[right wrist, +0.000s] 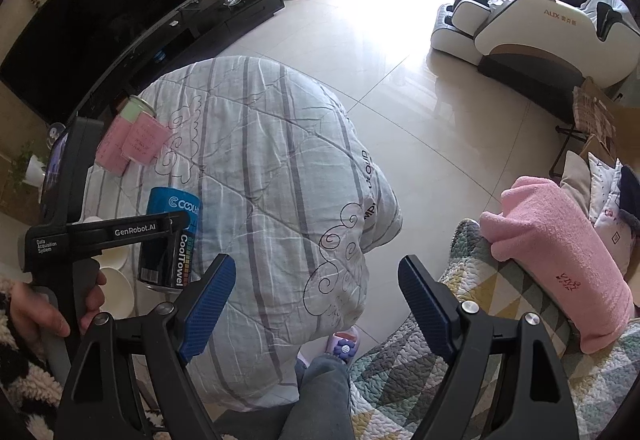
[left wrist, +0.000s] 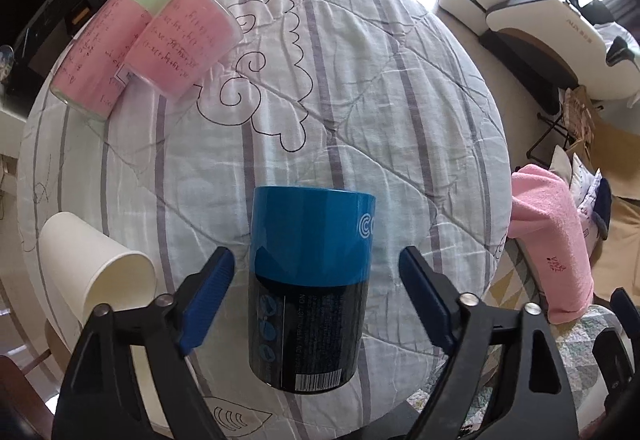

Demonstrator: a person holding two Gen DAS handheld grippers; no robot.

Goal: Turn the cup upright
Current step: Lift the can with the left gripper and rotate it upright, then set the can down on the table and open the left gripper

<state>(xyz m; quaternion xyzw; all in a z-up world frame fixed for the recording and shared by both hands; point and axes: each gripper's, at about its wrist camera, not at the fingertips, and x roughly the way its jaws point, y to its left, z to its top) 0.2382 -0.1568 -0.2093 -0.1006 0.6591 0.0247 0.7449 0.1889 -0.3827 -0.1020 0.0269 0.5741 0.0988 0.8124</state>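
Note:
A white paper cup [left wrist: 94,272] lies on its side at the table's near left, mouth toward me. A blue and black can [left wrist: 310,288] stands on the quilt-covered round table [left wrist: 360,87], between the open fingers of my left gripper [left wrist: 316,296], which do not touch it. Two pink wrapped cups [left wrist: 140,43] lie on their sides at the far left. In the right wrist view my right gripper [right wrist: 316,300] is open and empty, off the table's right side; the can [right wrist: 170,240] and the left gripper's body [right wrist: 104,236] show at left.
A pink towel [right wrist: 560,264] lies over a quilted sofa arm at right. A massage chair [right wrist: 532,27] stands far right. A TV and low cabinet [right wrist: 120,27] stand behind the table. The person's leg and slipper [right wrist: 344,348] are below the table edge.

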